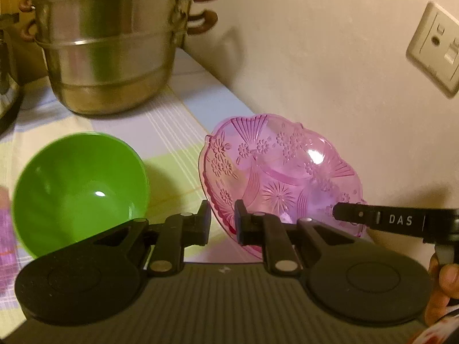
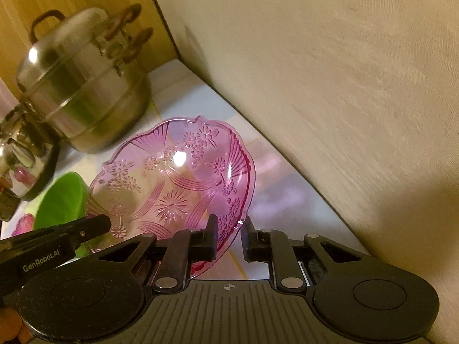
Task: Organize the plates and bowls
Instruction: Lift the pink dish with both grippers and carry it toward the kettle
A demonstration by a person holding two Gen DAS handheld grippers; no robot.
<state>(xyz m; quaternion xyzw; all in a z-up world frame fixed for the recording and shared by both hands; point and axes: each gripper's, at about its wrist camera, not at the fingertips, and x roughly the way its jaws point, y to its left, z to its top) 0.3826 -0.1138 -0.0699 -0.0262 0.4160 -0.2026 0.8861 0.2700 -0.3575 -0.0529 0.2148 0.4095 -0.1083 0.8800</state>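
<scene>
My right gripper (image 1: 401, 220) bears "DAS", perhaps part of a longer word cut off by the edge; my left gripper (image 2: 43, 255) reads "GenRobot.AI".

The pink bowl (image 1: 282, 175) looks like clear, glossy plastic with a raised flower and fan pattern. At nine o'clock from it, the green bowl (image 1: 80, 192) is smooth, shiny, opaque plastic. At eleven o'clock the steamer pot (image 1: 109, 43) is brushed metal. The tablecloth (image 1: 169, 132) looks matt, the wall (image 2: 330, 86) faintly rough.
</scene>
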